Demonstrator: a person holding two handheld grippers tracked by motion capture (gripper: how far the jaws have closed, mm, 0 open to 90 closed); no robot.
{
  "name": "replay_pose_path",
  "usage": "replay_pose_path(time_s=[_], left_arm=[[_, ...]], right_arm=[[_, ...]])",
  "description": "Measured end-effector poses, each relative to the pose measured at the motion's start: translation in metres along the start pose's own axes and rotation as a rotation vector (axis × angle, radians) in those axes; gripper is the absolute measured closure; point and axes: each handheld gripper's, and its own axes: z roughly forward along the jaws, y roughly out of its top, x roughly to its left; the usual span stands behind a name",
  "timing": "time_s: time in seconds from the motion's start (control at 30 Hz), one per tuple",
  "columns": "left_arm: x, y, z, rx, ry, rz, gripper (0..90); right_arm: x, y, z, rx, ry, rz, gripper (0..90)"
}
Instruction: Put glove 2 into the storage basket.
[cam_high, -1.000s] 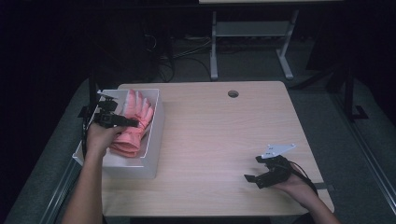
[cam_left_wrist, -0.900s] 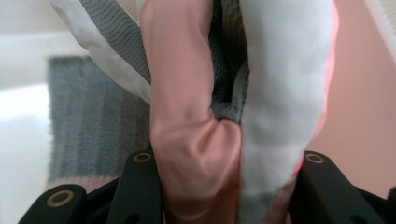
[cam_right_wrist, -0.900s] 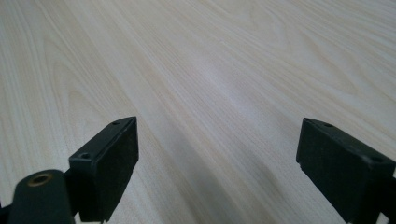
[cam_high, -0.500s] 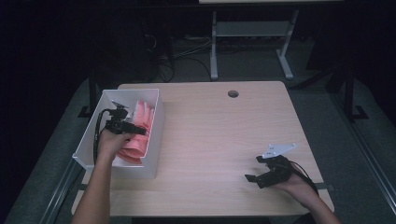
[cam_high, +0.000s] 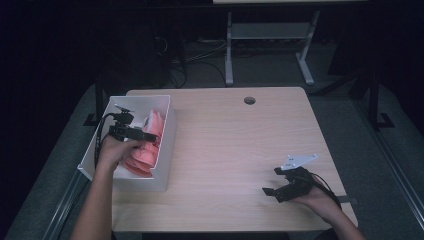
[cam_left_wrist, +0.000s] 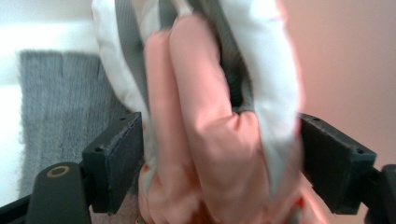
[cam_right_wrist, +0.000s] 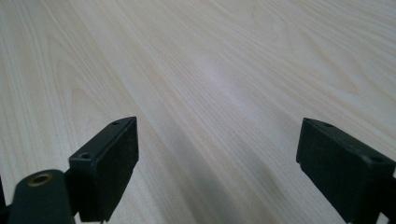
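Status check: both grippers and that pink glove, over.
Left gripper jaws just opened wide, pink glove between them in the white bin. Right gripper open, resting on table. Nothing in the way.

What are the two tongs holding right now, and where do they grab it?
Probably nothing. The left tongs have just been opening, with the pink and white glove between the jaws in the white bin. The right tongs are open above the bare table.
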Motion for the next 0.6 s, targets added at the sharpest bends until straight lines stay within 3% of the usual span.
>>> replay_pose_path(time_s=[0.13,0.37,0.6], left_arm=[[-0.005,0.006,-0.018,-0.033,0.017,0.027,17.4],[-0.017,0.016,-0.046,-0.097,0.008,0.065,17.4],[-0.039,0.023,-0.057,-0.128,-0.001,0.135,17.4]], right_arm=[[0.001,0.000,0.000,-0.004,-0.001,-0.008,12.6],[0.001,0.000,0.000,-0.002,-0.002,0.000,12.6],[0.000,0.000,-0.001,-0.001,-0.005,0.003,12.6]])
